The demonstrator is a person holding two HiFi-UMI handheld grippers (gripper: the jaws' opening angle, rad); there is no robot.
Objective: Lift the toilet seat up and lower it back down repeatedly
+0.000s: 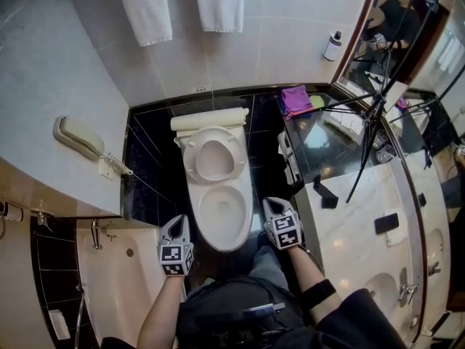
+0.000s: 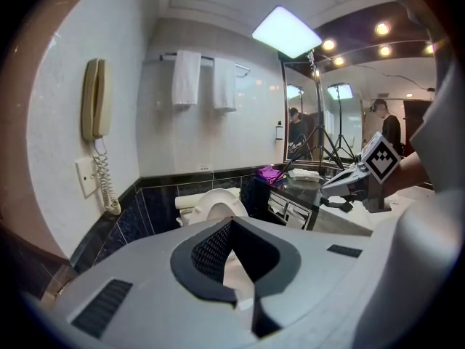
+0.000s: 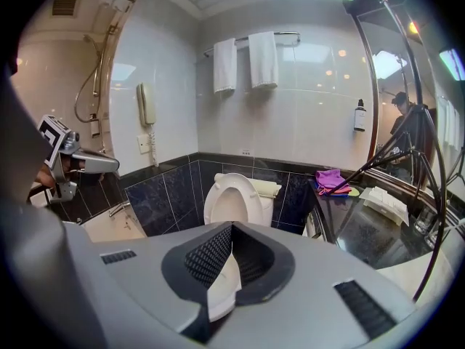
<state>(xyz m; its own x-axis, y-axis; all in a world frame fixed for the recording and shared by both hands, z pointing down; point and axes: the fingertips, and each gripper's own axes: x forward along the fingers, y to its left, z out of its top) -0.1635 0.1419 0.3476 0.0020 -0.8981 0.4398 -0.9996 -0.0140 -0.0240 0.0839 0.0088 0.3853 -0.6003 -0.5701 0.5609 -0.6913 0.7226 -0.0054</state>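
Note:
The white toilet point(image 1: 221, 209) stands between dark tiled walls. Its seat point(image 1: 212, 155) is raised and leans back against the tank; the right gripper view shows the seat point(image 3: 234, 198) upright too. My left gripper point(image 1: 177, 221) hovers by the bowl's front left rim, shut with nothing in it, apart from the seat. My right gripper point(image 1: 268, 204) sits at the bowl's front right side, also shut and holding nothing. In each gripper view the jaws point(image 2: 231, 224) point(image 3: 231, 225) meet at the tip, pointing toward the toilet.
A wall phone point(image 1: 78, 137) hangs at the left and a bathtub point(image 1: 116, 275) lies at lower left. Two towels point(image 1: 182, 2) hang above the tank. To the right is a marble counter point(image 1: 349, 217) with a purple cloth point(image 1: 296, 99) and a tripod point(image 1: 374, 115).

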